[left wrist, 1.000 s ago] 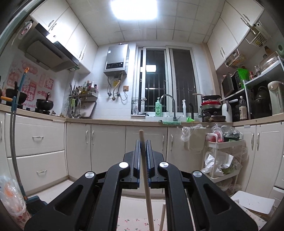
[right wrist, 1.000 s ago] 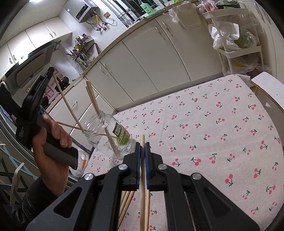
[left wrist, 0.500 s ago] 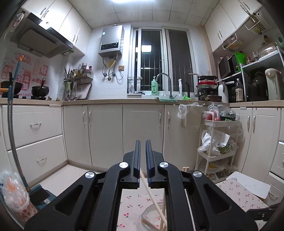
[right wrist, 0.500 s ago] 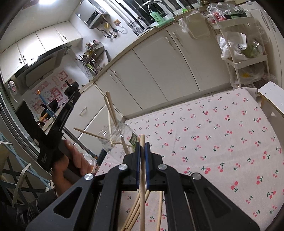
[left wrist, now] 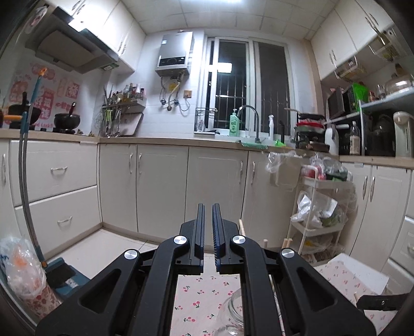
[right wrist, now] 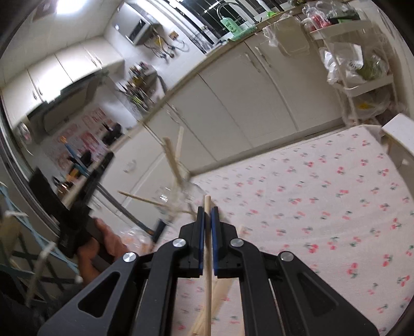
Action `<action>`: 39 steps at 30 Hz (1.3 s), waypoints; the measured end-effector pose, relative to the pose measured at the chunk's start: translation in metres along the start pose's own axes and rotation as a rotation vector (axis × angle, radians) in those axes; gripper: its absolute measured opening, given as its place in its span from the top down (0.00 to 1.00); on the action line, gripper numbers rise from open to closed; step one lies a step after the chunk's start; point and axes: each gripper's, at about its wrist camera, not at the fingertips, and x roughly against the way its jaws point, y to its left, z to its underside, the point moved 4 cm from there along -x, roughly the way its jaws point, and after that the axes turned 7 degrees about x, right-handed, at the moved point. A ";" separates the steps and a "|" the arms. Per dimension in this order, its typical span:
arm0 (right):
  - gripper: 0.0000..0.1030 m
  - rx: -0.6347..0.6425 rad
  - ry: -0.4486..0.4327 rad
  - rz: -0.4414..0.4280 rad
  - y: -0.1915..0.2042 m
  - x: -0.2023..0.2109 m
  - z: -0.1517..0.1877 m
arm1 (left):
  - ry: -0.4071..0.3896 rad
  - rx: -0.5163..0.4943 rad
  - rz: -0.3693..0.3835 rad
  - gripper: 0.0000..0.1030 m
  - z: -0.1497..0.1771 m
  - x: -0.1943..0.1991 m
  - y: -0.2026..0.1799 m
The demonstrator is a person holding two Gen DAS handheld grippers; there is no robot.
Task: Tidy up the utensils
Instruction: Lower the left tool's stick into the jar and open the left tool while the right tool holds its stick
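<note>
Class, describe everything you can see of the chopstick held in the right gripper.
The chopstick is a pale, plain wooden stick, slim and straight, with a blunt squared tip. The right gripper is shut on it between its blue-lined pads; the tip pokes just past the fingertips, and the shaft runs back under the gripper out of the frame. It hangs above the cherry-print tablecloth, over more loose chopsticks lying there.

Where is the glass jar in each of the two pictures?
Left wrist view: the glass jar sits at the bottom edge, just right of centre, partly behind the gripper arm.
Right wrist view: the glass jar is blurred, left of centre, with chopsticks poking out.
Shared landmark: the green soap bottle by the tap.
</note>
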 end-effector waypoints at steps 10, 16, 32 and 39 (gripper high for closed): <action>0.94 -0.070 -0.201 -0.087 0.025 -0.018 -0.062 | 0.531 0.428 0.350 0.30 -0.049 -0.135 0.058; 0.94 -0.117 -0.221 -0.089 0.014 -0.028 -0.072 | 0.901 0.311 0.485 0.29 0.006 -0.209 0.018; 0.94 -0.096 -0.454 0.065 0.031 -0.029 -0.108 | 0.755 0.228 0.543 0.95 0.023 -0.190 -0.012; 0.94 -0.072 -0.551 0.128 0.043 -0.050 -0.113 | 0.579 0.145 0.590 0.94 0.003 -0.137 -0.010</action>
